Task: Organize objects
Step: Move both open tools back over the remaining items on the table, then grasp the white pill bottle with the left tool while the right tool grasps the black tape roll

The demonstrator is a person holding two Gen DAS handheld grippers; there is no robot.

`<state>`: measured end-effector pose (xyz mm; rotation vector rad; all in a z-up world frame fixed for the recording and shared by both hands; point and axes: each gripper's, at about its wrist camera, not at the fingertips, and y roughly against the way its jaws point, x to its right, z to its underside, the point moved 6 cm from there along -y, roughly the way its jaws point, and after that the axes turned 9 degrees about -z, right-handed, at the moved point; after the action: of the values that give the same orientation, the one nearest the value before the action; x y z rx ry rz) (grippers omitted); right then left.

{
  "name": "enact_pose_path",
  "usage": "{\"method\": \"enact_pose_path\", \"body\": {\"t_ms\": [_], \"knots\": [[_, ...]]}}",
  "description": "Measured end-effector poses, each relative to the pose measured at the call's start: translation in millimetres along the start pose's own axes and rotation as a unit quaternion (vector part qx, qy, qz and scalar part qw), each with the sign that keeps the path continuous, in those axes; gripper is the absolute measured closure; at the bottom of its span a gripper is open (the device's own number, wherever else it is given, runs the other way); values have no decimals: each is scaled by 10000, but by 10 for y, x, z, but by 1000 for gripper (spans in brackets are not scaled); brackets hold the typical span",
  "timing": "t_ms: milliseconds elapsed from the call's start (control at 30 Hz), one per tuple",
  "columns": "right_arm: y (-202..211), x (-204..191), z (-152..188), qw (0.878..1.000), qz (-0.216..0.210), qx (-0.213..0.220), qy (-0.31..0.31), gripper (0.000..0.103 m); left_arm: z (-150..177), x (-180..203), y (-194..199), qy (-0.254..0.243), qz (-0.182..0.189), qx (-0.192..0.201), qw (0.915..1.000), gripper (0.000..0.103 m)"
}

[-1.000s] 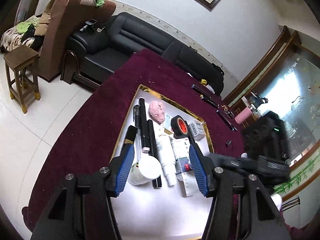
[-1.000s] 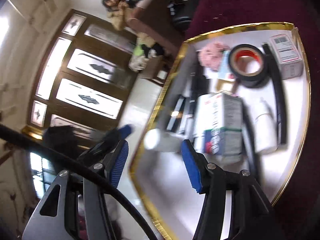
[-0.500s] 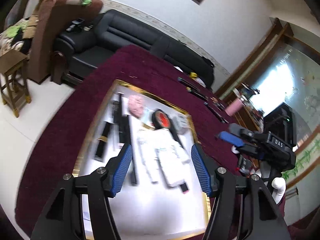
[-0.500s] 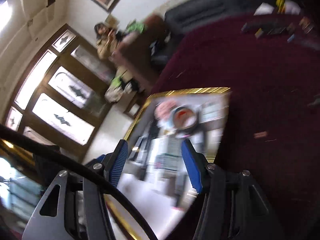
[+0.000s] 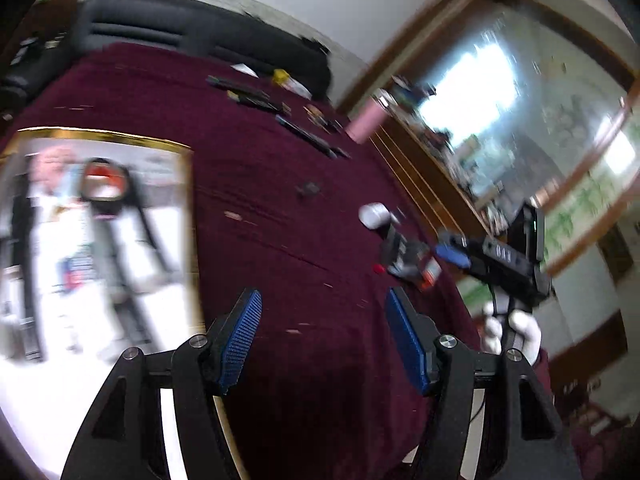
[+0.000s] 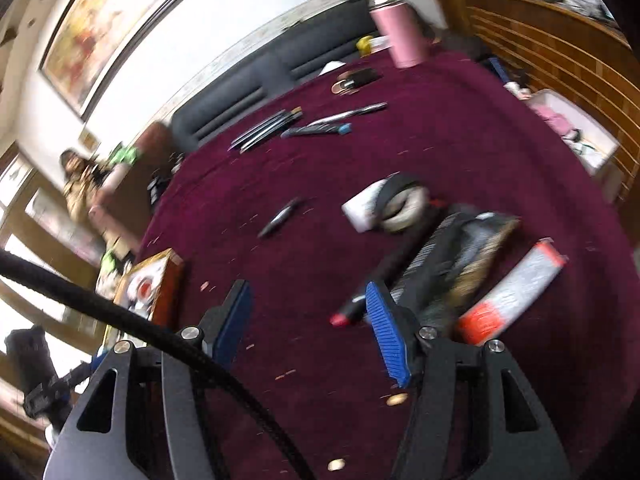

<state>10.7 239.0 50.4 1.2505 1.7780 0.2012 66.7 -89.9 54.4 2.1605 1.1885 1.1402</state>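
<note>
Both grippers hang empty over the maroon-clothed desk (image 6: pixel 400 140), fingers half spread. The left gripper (image 5: pixel 322 336) is beside the gold-rimmed white tray (image 5: pixel 120 144); the right gripper (image 6: pixel 310 328) is near a blurred, overlapping heap: black red-tipped marker (image 6: pixel 376 280), red-and-white box (image 6: pixel 512 296). A hasty grab could snag two.

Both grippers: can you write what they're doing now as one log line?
left gripper: open, empty | right gripper: open, empty | below: dark red tablecloth | nearest: black red-tipped marker pen

Both hand-held grippers swung off the tray (image 5: pixel 188 208) over the cloth (image 5: pixel 304 240)
</note>
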Motion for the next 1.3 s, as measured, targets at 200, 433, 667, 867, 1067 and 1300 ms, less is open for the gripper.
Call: {"method": "enact_pose_path", "body": {"t_ms": [200, 433, 667, 867, 1067, 1300], "knots": [[-199, 89, -431, 9996, 123, 90, -232, 45, 111, 441, -840, -605, -333, -498, 9964, 45], [-669, 408, -736, 9978, 480, -66, -458, 44, 174, 218, -1215, -441, -787, -606, 9941, 45], [-1235, 546, -793, 9929, 817, -780, -370, 43, 212, 251, -1236, -528, -555, -359, 9964, 35], [-1383, -61, -351, 9802, -837, -1792, -118, 43, 139, 132, -1202, 84, 104, -266, 9996, 29], [-933, -354, -145, 9772, -1315, -1669, 48, 43, 121, 132, -1211, 143, 160, -258, 9994, 29], [-521, -352, 130, 9864, -548, -1369, 727, 43, 116, 169, -1235, 128, 334, -265, 9990, 16]]}}
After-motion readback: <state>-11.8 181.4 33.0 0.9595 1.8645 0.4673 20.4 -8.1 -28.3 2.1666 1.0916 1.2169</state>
